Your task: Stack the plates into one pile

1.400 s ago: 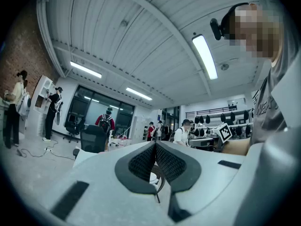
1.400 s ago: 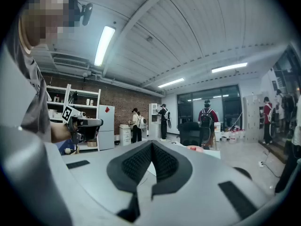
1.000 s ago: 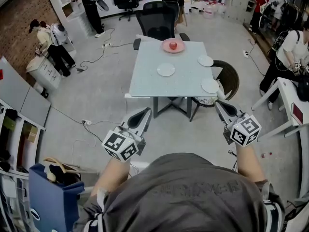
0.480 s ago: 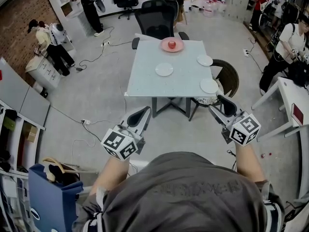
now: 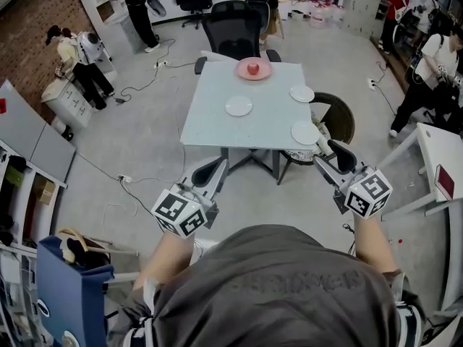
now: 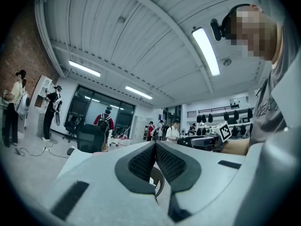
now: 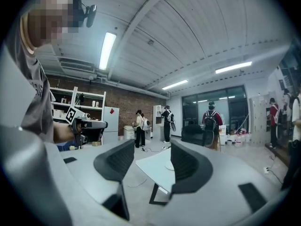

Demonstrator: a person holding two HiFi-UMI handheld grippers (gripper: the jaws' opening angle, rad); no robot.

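Right gripper [image 5: 329, 156] has just been opening, jaws apart and empty, probably readying for the plate [image 5: 305, 133] at the near right corner of the worktop [image 5: 266, 121]; left gripper [image 5: 215, 167] is pinched together, empty.

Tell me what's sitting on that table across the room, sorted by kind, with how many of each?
White plates: 3
Pink plate: 1
Red fruit, lying on the pink plate: 1
Total: 5
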